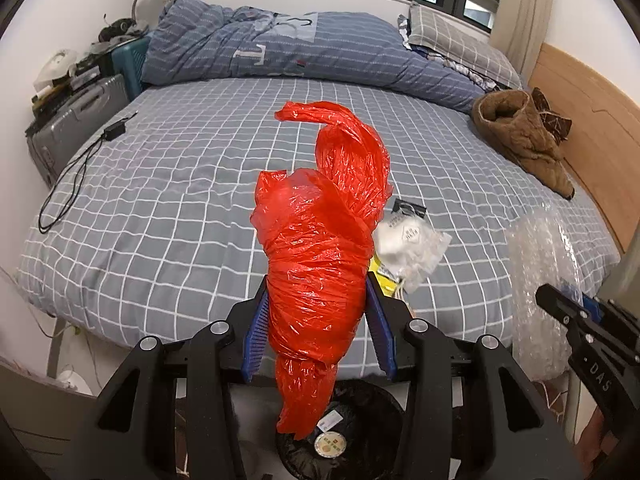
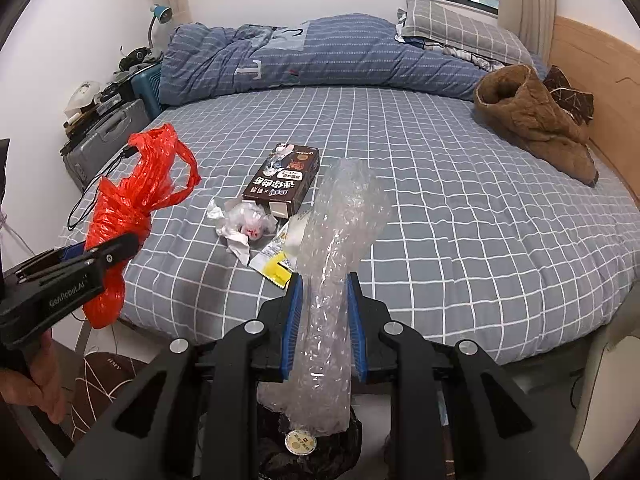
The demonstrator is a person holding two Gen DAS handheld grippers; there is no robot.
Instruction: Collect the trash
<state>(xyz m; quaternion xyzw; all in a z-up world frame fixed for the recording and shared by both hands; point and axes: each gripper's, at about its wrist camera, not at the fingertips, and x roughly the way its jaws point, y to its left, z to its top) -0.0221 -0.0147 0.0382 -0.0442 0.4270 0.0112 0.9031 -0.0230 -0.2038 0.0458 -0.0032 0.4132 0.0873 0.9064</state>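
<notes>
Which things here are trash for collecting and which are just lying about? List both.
Trash:
red plastic bag, in left gripper
bubble wrap, in right gripper
snack box
crumpled wrappers
yellow packet

Lying about:
brown garment
duvet
pillow
black cable

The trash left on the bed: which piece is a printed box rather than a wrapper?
The dark brown carton, lying flat mid-bed; the crumpled clear wrapper and yellow packet beside it are soft packaging.
</notes>
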